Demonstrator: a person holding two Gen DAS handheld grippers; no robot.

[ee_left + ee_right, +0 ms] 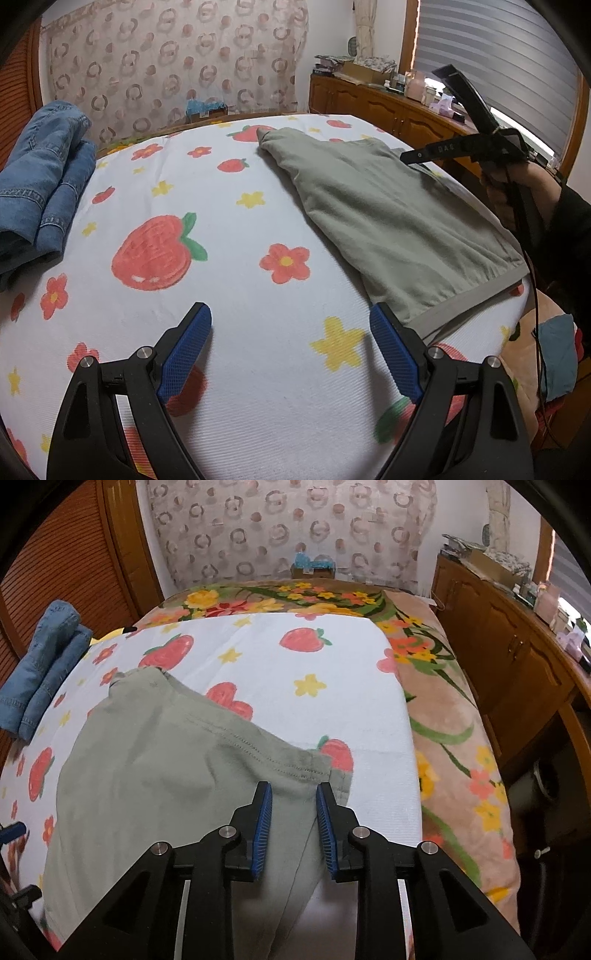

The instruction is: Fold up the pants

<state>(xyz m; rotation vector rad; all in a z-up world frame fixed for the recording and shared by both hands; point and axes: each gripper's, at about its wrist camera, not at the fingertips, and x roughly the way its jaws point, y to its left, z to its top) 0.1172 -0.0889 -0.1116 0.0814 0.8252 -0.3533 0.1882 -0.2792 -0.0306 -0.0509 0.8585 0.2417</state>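
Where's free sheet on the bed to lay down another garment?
Biggest bare patch: strawberry sheet between the folded jeans on its left edge and the green pants. Another strip lies beyond the pants, bordered by the floral blanket. The right side is crowded: pants, right hand-held gripper.

The pants (388, 221) are soft, matt grey-green cloth with stitched seams. Under them lies a white printed sheet (258, 350) with a fine ribbed weave; on the right, a plush floral blanket (454, 746). Far left sit folded denim jeans (40, 184), coarse and matt. Both grippers are matt black plastic with ribbed blue pads (186, 354) and shiny metal pins. The cabinet (509, 664) is glossy varnished wood.
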